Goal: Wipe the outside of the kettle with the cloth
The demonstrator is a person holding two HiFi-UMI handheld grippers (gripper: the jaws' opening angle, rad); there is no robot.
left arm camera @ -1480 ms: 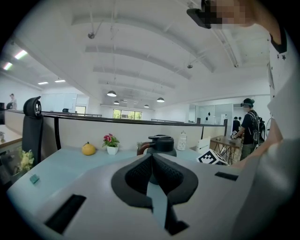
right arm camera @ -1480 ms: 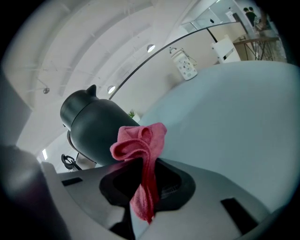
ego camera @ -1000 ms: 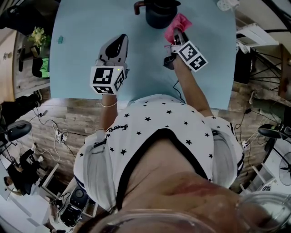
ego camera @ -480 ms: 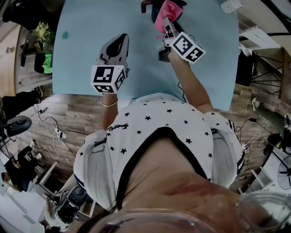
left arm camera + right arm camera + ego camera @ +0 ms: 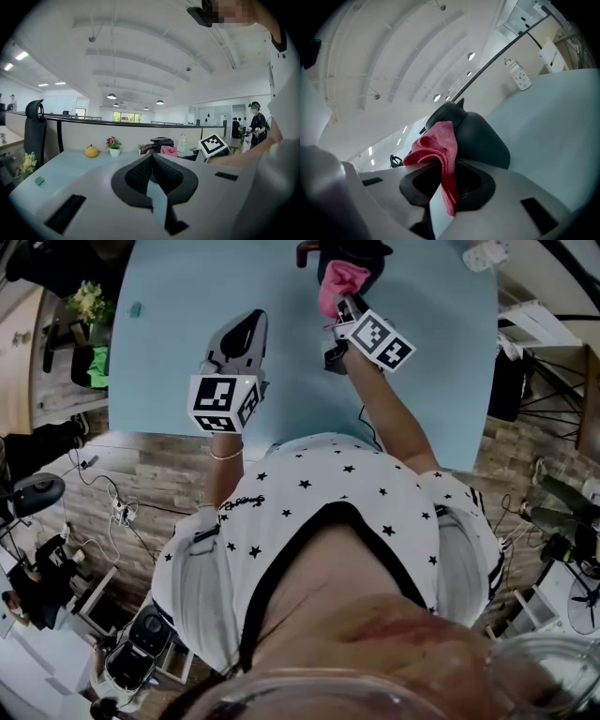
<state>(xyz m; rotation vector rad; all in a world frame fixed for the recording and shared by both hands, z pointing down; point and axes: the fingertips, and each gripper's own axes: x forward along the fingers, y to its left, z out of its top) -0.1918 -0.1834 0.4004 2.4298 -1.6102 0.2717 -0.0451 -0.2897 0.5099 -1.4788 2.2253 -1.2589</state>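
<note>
Kettle [image 5: 485, 140] stands at the far edge of the table [image 5: 187, 324], with the pink cloth [image 5: 440, 145] apparently against its dark side. The right gripper [image 5: 443, 185] pinches the cloth. The left gripper [image 5: 152, 176], jaws pressed together and empty, hovers apart. Wiping seems under way; next, sweep around the body.

Right gripper [image 5: 443, 188] jaws pinched together on the pink cloth [image 5: 437, 146]. The cloth bunches up above the jaws and its top lies against the dark kettle [image 5: 483, 140] just behind. Kettle stands on the pale blue surface [image 5: 555, 133]. A small white object [image 5: 519, 75] sits far back on the surface. Ceiling lights overhead.
</note>
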